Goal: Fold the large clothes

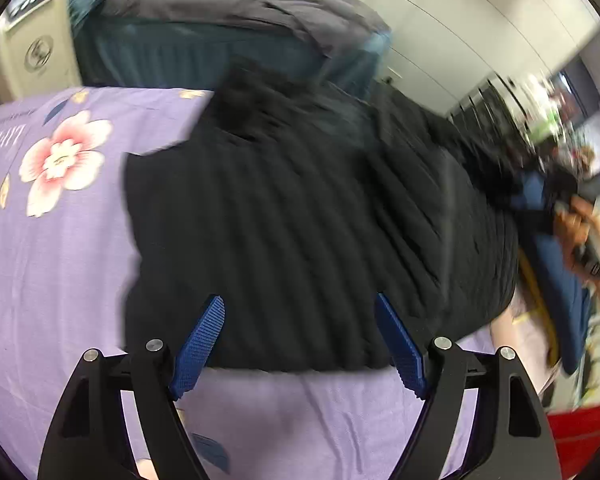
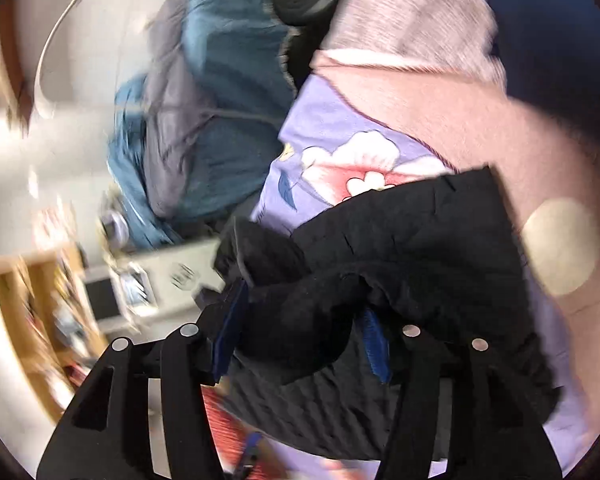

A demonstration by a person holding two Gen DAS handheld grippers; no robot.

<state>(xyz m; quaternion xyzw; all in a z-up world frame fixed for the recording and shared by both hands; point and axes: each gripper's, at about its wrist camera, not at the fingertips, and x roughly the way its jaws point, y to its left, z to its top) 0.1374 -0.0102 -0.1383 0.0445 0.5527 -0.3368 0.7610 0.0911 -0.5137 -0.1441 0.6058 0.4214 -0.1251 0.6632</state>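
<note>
Left gripper (image 1: 300,322) spread wide, released, above black jacket (image 1: 300,200) on floral sheet (image 1: 60,240). Right gripper (image 2: 300,316) parted around bunched jacket (image 2: 400,248); grasp unclear.

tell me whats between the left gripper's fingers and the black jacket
Nothing: in the left wrist view the left gripper hangs open over the black jacket, only air between them.

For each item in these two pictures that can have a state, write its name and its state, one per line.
Black garment: lying bunched on the bed, part folded over.
Purple floral sheet: spread flat under the garment.
Left hand-held gripper: open, nothing between its fingers.
Right hand-held gripper: part open, a bunch of the garment between its fingers; grip unclear.
Blue-grey quilt: rumpled on the far bed.
</note>
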